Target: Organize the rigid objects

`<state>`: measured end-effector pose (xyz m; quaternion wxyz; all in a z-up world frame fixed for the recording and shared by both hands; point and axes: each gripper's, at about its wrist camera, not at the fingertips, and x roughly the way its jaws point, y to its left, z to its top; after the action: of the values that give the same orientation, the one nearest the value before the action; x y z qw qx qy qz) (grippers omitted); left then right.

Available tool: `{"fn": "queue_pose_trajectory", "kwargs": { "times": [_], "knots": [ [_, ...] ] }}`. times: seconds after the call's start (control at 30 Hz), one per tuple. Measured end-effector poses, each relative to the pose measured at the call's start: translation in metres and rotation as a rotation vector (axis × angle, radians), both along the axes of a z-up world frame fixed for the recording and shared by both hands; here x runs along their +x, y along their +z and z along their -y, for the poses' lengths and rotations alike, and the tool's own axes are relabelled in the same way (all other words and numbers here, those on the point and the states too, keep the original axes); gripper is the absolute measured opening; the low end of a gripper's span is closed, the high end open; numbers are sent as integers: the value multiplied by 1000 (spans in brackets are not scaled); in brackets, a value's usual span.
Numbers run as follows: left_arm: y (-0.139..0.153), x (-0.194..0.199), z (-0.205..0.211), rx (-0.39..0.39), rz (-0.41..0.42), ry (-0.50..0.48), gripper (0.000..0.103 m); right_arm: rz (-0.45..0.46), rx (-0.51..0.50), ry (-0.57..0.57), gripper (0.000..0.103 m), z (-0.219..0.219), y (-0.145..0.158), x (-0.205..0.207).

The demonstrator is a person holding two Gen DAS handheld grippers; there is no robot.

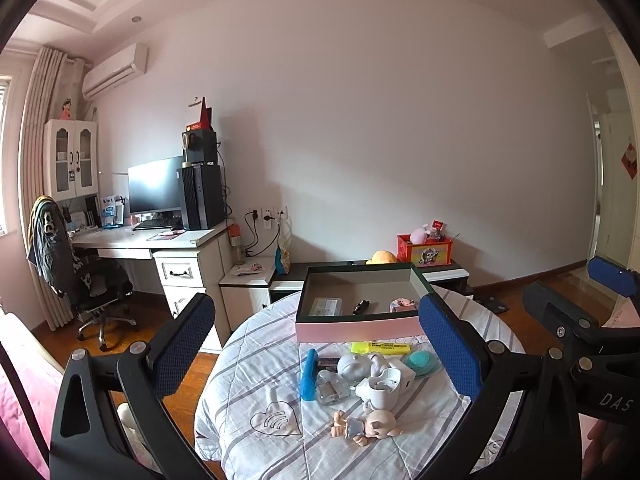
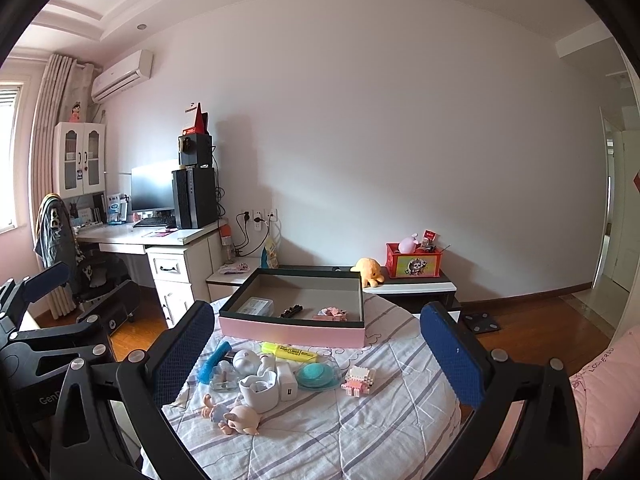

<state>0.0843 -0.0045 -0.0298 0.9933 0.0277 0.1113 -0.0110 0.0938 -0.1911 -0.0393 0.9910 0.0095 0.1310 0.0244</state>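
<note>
Right wrist view, pink-sided box (image 2: 294, 330) open-topped, yellow highlighter (image 2: 289, 351) before it, both grippers spread, empty.

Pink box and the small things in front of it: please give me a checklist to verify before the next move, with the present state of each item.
1. Pink box open on top: ok.
2. Free floor space inside the box: ok.
3. Left claw open and holding nothing: ok.
4. Right claw open and holding nothing: ok.
5. Yellow highlighter lying clear of the pile: ok.
6. White cup free of its neighbours: not ok, the charger is against it.
</note>
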Motion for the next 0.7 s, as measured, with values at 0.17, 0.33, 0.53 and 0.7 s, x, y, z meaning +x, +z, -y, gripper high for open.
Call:
{"fn": "queue_pose_trajectory", "kwargs": {
  "times": [0.17, 0.33, 0.53, 0.7],
  "knots": [
    [-9, 12, 1, 4, -31, -1, 103, -26, 1, -1, 103, 1, -7, 8],
    [-32, 33, -1, 3, -105, -23, 103, -77, 8, 6, 103, 1, -24, 24],
    [-78, 59, -10, 45, -248, -31, 103, -184, -2, 18, 103, 3, -60, 52],
    [-114, 82, -25, 20, -365, -20, 103, -271, 11, -2, 103, 14, -89, 74]
  ]
}}
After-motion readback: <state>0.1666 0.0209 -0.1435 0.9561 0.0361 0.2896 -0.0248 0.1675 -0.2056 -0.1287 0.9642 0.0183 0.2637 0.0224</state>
